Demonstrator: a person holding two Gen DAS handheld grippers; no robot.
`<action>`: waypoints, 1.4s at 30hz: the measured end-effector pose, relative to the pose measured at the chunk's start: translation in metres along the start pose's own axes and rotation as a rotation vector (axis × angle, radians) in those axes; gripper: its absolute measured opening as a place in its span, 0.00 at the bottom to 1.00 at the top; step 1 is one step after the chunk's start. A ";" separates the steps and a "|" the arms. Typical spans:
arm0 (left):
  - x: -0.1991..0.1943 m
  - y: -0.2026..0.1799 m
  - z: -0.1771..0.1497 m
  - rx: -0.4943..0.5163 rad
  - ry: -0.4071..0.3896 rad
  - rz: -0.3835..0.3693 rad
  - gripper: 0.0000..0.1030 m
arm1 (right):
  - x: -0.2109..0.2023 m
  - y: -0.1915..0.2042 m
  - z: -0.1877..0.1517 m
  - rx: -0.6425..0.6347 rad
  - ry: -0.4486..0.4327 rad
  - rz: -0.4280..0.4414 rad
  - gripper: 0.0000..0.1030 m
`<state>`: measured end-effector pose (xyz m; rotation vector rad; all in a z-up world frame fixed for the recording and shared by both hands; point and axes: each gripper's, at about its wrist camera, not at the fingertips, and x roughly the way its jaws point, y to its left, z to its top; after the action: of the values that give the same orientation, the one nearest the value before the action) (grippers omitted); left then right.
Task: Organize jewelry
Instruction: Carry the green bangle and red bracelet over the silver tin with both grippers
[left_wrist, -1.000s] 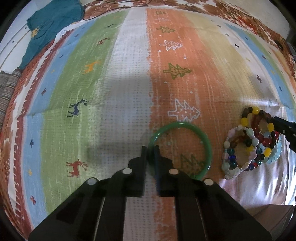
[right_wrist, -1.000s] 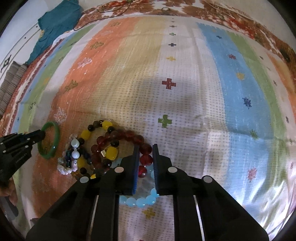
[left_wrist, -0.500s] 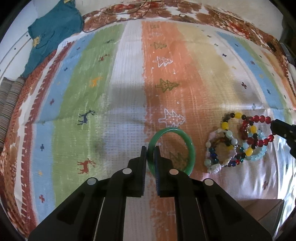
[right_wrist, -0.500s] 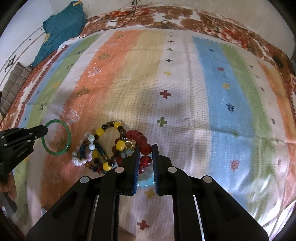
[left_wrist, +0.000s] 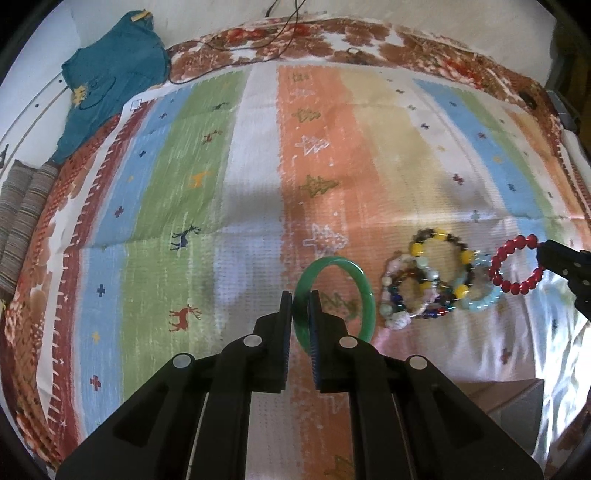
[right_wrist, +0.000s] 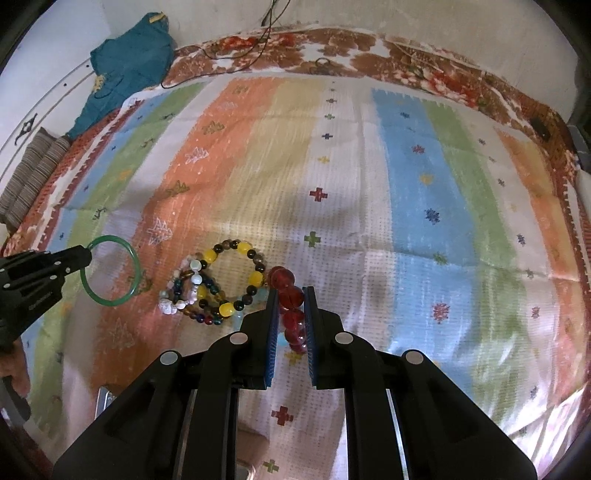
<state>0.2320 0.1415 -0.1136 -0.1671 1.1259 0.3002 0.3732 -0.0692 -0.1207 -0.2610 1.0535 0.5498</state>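
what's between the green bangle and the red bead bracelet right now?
The pile of mixed beaded bracelets on the striped blanket lies between green bangle and red bead bracelet; both wrist views show it.

- Wide open stretch of striped blanket (right_wrist: 406, 206) ahead and to the right of the right gripper (right_wrist: 290, 295) — flat, bare, easy passage.
- Cluster of beaded bracelets (right_wrist: 214, 284) lying just left of that gripper's path, between both grippers; overlapping loops, snag risk.
- Between left gripper (left_wrist: 300, 306) and the cluster (left_wrist: 428, 280): narrow lane only, partly filled by the held green bangle (left_wrist: 364, 291).
- Red bead bracelet (left_wrist: 515, 266) hanging beside the cluster's far edge, held clear of it.
- Left of the left gripper: bare green and blue stripes, open.
- Far left corner blocked — teal garment (left_wrist: 110, 85) and folded striped cloth (left_wrist: 22, 218).
- Thin cable (right_wrist: 236, 55) along the far border.
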 end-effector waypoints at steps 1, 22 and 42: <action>-0.004 -0.002 0.000 0.001 -0.006 -0.007 0.08 | -0.002 -0.001 -0.001 0.002 -0.001 0.001 0.14; -0.055 -0.029 -0.017 0.032 -0.072 -0.060 0.09 | -0.036 0.004 -0.030 -0.006 -0.034 0.010 0.14; -0.104 -0.040 -0.046 0.034 -0.148 -0.099 0.09 | -0.089 0.023 -0.054 -0.035 -0.134 0.035 0.14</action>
<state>0.1638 0.0752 -0.0393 -0.1670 0.9725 0.2022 0.2862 -0.1014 -0.0676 -0.2336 0.9202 0.6097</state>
